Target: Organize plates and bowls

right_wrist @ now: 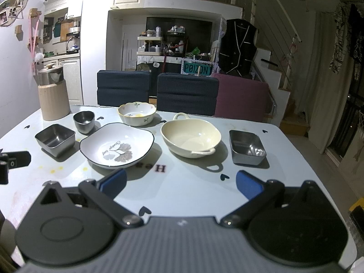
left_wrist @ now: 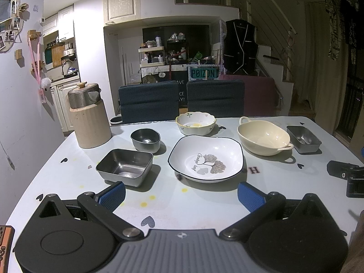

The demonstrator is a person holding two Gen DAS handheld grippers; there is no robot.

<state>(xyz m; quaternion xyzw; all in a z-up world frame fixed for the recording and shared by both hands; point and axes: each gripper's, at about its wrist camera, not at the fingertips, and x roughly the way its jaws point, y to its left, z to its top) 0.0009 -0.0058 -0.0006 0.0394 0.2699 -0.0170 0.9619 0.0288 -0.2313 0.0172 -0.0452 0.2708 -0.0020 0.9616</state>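
Counter (left_wrist: 204,204): six dishes, none touching.
Leaf plate (left_wrist: 206,158): centre; cream bowl (left_wrist: 264,137) at 3 o'clock.
Left gripper (left_wrist: 180,195): fingers apart, empty.
Right gripper (right_wrist: 180,182): same.

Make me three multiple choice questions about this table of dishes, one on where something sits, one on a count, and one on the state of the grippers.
1. What stands just behind the white leaf-print plate?
A. flower-edged bowl
B. thermos jug
C. cream two-handled bowl

2. How many steel containers are on the table?
A. one
B. three
C. five

3. How are the left gripper and right gripper?
A. both shut on dishes
B. one holding a bowl
C. both open, empty

Answers: 1 A, the flower-edged bowl sits directly behind it. 2 B, square tin, round cup, oblong tin. 3 C, blue pads spread with only tabletop between.
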